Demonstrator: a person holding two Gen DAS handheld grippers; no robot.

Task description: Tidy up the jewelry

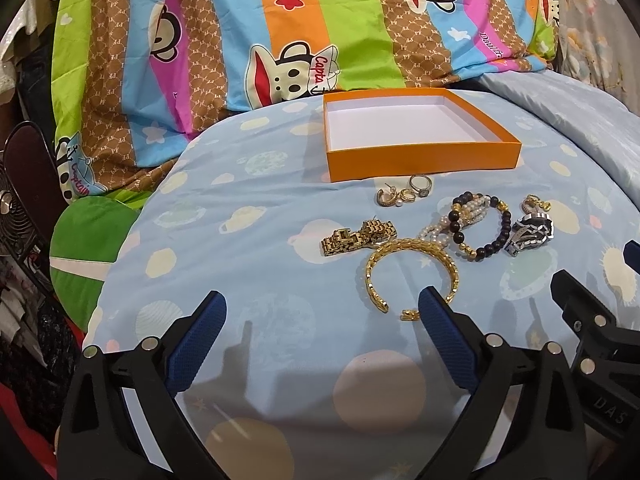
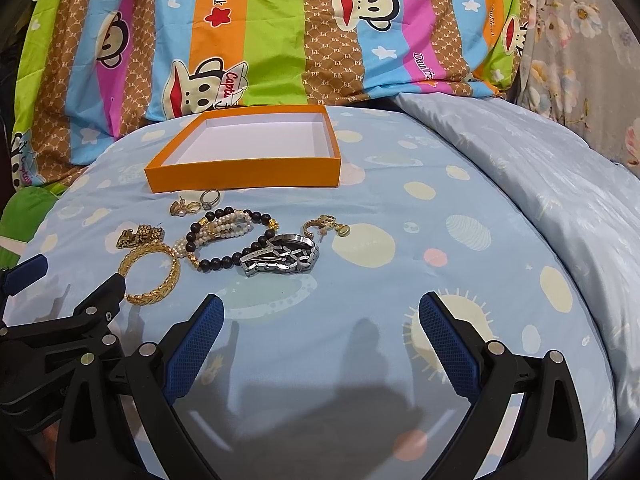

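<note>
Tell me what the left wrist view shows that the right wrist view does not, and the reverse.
Only the left wrist view: a fan at the left edge and a small gold piece by the left gripper, which is open.

Only the right wrist view: floral fabric at the right, and the open right gripper from its own camera.

Both: the empty orange box, gold bangle, bead bracelet, silver watch, and blue bedding.

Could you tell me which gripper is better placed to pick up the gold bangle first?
Left. The left gripper is open with the bangle just ahead by its right finger; the right gripper faces bare bedding, with the bangle off to its left.
</note>
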